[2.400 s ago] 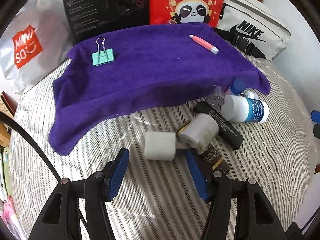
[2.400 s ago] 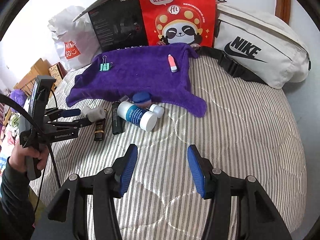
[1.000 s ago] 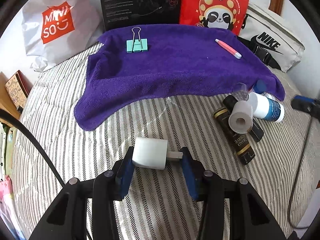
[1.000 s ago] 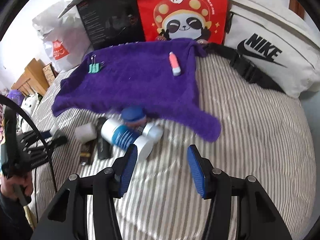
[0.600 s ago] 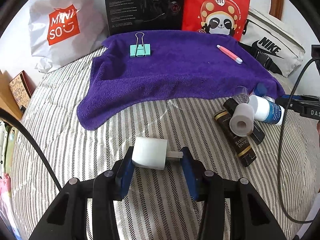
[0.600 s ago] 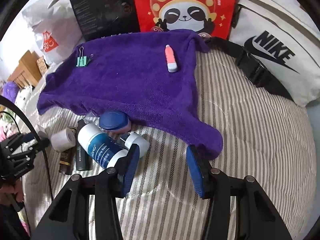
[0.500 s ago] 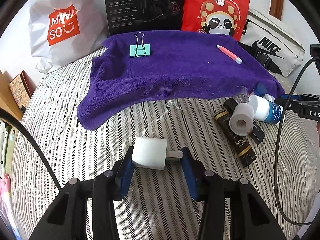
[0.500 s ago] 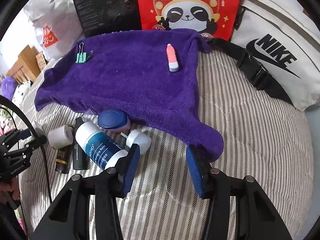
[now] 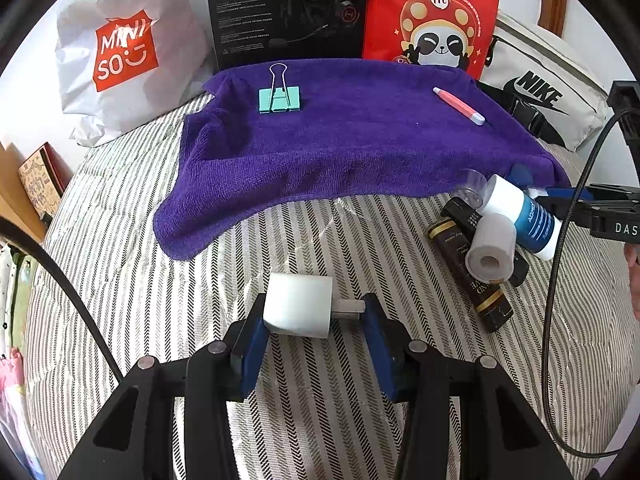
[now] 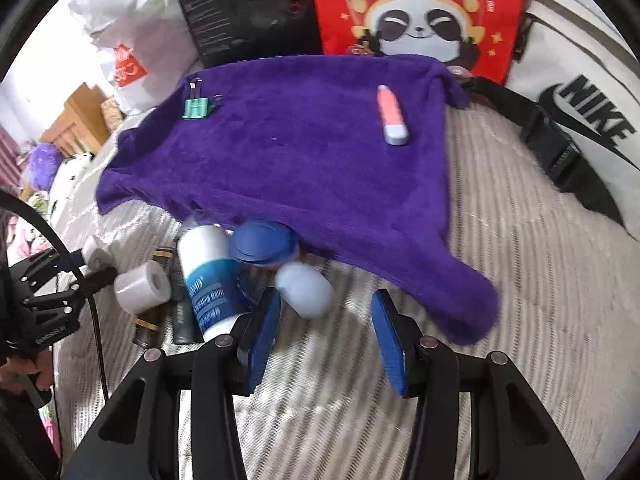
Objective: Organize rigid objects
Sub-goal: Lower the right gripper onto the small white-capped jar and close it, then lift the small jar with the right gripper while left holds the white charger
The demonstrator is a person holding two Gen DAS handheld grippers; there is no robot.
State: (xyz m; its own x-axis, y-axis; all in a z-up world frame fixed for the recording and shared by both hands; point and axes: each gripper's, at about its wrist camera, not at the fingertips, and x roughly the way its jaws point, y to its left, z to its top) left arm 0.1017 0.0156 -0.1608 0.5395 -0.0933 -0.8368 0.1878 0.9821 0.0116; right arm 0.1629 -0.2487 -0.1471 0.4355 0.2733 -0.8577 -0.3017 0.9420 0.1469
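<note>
The white plug adapter (image 9: pixel 298 305) sits clamped in the left gripper (image 9: pixel 316 336), one pad on its body and the other on its prong end, held just above the striped bedspread (image 9: pixel 132 292) near its front edge, in the same place it was a second ago. What has changed is on the other side: the right gripper (image 10: pixel 326 334) has dropped toward the pile at the purple towel's (image 10: pixel 320 168) near edge, and its jaws, part open and empty, now frame the small white bottle (image 10: pixel 306 290), which lies between the tips without either pad pressing it. Touching that bottle are the blue cap (image 10: pixel 264 242) and the blue-and-white bottle (image 10: pixel 210 278), with the tape roll (image 10: pixel 140 286) and two dark tubes (image 10: pixel 182 316) beyond. On the towel, the teal binder clip (image 9: pixel 279 98) lies toward the far left corner and the pink tube (image 9: pixel 458 106) toward the far right. By the look of it, the towel is the sorting spot, so two more pieces are about to join it.
</note>
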